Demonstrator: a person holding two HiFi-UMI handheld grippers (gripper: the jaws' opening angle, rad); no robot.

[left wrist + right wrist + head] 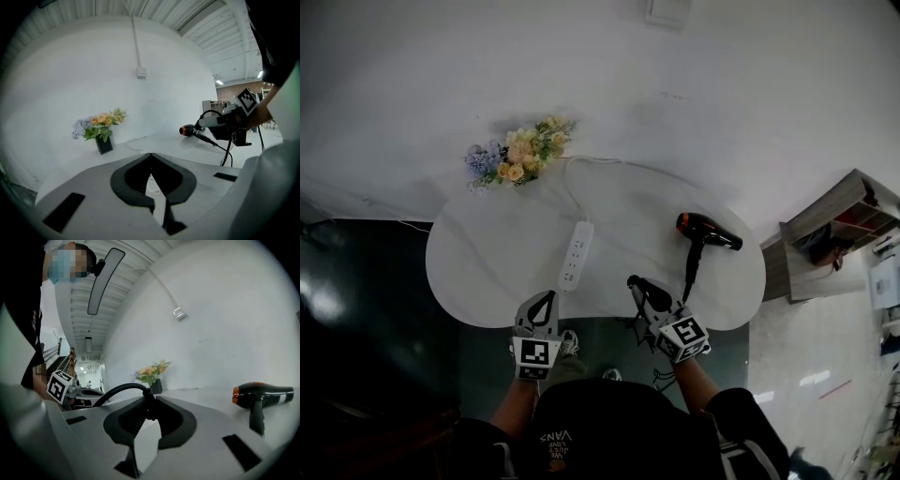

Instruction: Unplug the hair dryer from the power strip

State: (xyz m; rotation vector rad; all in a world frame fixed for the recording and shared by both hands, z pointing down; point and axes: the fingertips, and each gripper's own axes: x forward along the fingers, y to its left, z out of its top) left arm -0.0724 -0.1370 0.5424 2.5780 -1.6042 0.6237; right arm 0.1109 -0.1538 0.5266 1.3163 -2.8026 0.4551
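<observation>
**Head view with both gripper views, a single instant.** I am holding my right tool (642, 292) at the near edge of the white worktop (487, 253). Its jaws are pinching the black plug (149, 405) of the hair dryer (708, 232). The plug is sitting at the jaw tips, and its black cord (112, 391) is arching out of them to the left in the right gripper view.

The plug is staying apart from the power strip (576, 255), off to that strip's right. The strip is lying lengthwise near the middle of the worktop, one end toward me and the other toward the wall (722, 84). A white lead (581, 167) is curving away from its far end.

The hair dryer is black with an orange ring at one end. It is resting on the right part of the worktop, well apart from the strip, with the ringed end facing the strip and the handle pointing toward me.

I am holding my left tool (542, 305) with its jaws pressed together and nothing between them. In the head view it is sitting just beside the strip's near end.

A bunch of flowers (517, 155) is standing at the far left of the worktop, against the wall.
</observation>
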